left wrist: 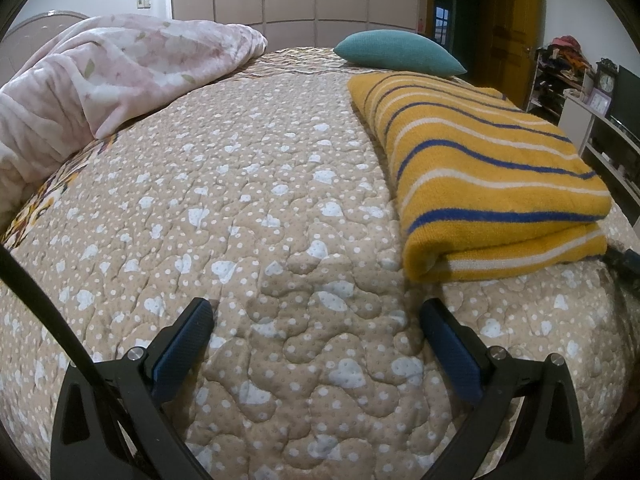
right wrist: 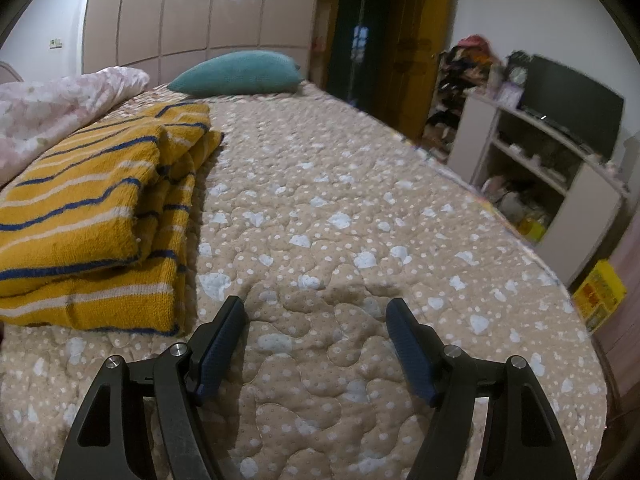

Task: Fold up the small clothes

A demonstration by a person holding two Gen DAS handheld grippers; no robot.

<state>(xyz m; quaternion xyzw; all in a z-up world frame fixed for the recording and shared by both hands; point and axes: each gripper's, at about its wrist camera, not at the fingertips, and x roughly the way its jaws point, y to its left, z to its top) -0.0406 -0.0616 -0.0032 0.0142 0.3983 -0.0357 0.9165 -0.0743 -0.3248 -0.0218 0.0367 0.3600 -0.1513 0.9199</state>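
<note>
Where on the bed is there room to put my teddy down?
Bare quilt lies between the pink blanket and the striped yellow sweater, and in front of both open tools. Right of the sweater it is bare to the bed's edge. The far end holds the teal pillow.

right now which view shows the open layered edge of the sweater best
The right wrist view: the sweater faces it with its stacked layers and loose edges exposed. The left wrist view shows the sweater from its rounded fold side, so the layers are mostly hidden.
</note>
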